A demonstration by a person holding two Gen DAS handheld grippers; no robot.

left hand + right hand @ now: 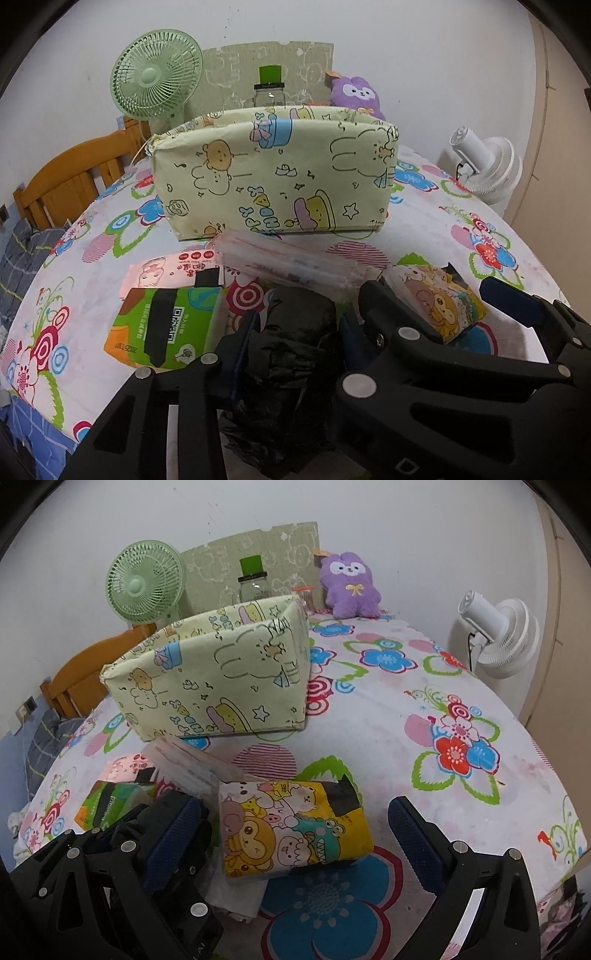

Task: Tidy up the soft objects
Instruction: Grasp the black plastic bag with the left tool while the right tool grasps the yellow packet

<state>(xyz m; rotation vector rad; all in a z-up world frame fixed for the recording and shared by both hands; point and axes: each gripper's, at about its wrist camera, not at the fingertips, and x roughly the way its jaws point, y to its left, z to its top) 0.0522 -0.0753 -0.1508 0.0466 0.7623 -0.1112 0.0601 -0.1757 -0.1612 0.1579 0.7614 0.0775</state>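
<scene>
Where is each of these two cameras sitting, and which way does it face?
Left wrist: rides the left gripper, looking down along its fingers at black plastic bags; the right gripper shows too.
Right wrist: rides the right gripper, facing a cartoon tissue pack; the left gripper shows.
Shared: fabric bin, green fan.

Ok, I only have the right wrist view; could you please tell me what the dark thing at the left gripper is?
Observer: A crumpled black plastic bag lies between the fingers of the left gripper.
Operator: Thank you; are the fingers pressing it?
Observer: They stand close against both its sides; a squeeze I cannot confirm.
Operator: And the green pack beside it?
Observer: The green pack lies flat, QR label up, clear of the fingers.
</scene>
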